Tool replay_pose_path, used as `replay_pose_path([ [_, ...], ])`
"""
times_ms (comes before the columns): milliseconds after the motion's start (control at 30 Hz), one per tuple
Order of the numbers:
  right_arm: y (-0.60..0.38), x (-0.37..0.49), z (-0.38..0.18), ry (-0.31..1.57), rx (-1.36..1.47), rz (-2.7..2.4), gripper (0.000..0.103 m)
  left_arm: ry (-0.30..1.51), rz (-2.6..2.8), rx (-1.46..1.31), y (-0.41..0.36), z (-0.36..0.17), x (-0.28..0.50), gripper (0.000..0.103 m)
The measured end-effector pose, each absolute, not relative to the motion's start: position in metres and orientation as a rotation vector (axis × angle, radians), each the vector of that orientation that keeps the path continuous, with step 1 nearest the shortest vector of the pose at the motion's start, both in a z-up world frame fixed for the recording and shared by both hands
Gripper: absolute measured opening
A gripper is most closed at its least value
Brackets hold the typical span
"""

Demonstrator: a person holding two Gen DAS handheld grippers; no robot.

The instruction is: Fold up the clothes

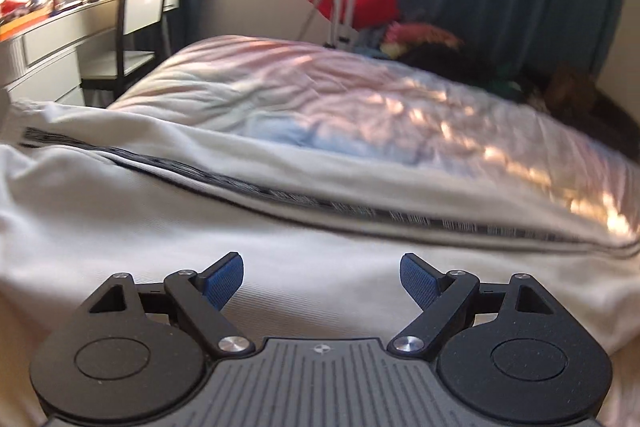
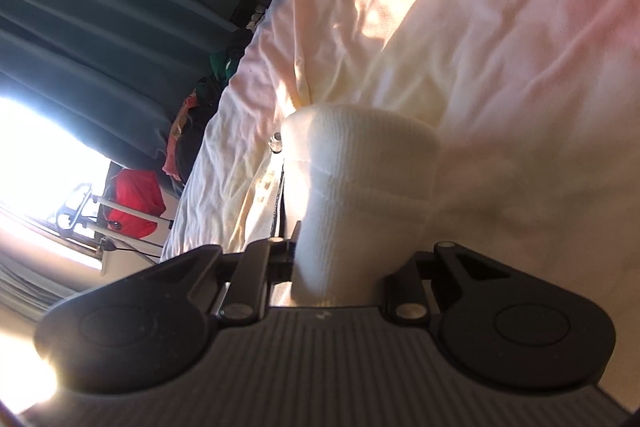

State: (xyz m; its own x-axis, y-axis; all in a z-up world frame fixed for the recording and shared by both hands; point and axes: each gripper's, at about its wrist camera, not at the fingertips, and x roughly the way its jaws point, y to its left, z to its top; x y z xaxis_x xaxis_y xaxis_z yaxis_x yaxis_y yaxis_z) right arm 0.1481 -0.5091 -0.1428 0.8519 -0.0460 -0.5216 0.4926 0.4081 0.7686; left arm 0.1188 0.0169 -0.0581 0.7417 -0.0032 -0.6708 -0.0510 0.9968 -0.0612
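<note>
While my left claw point(image 1: 322, 279) hovers with its blue-padded fingers point(image 1: 224, 281) apart and empty above the white zip-front cotton jacket point(image 1: 280, 287) spread on the bed with its pale pink-and-blue rumpled sheet point(image 1: 360, 107), I judge the fold only begun. Its black zipper line point(image 1: 320, 203) runs across ahead. To the right, my right claw point(image 2: 340, 267) is clamped on the jacket's white ribbed knit cuff point(image 2: 360, 167), held up off the bed. Next I should carry that sleeve across the body. I see no containers here.
</note>
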Motion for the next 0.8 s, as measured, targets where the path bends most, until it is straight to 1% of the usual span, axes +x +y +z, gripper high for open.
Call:
replay_pose_path([
  [133, -0.493, 0.158, -0.126, 0.475, 0.923, -0.383, 0.023, 0.734, 0.051, 0.044, -0.008, -0.102, 0.124, 0.09],
  [233, -0.482, 0.161, -0.116, 0.474, 0.812, -0.393, 0.023, 0.72, 0.05, 0.053, -0.009, -0.106, 0.123, 0.092],
  [400, -0.454, 0.166, -0.091, 0.449, 0.581, -0.401, 0.023, 0.742, 0.017, 0.005, 0.001, -0.096, 0.127, 0.092],
  [500, -0.417, 0.17, -0.066, 0.398, 0.356, -0.411, 0.023, 0.703, -0.012, -0.019, 0.009, -0.079, 0.131, 0.089],
  [633, -0.344, 0.166, -0.04, 0.303, 0.072, -0.358, 0.023, 0.618, 0.007, 0.009, 0.023, -0.057, 0.132, 0.089],
  [800, -0.246, 0.154, -0.026, 0.179, -0.184, -0.217, 0.022, 0.598, 0.011, -0.036, 0.048, -0.043, 0.132, 0.089],
])
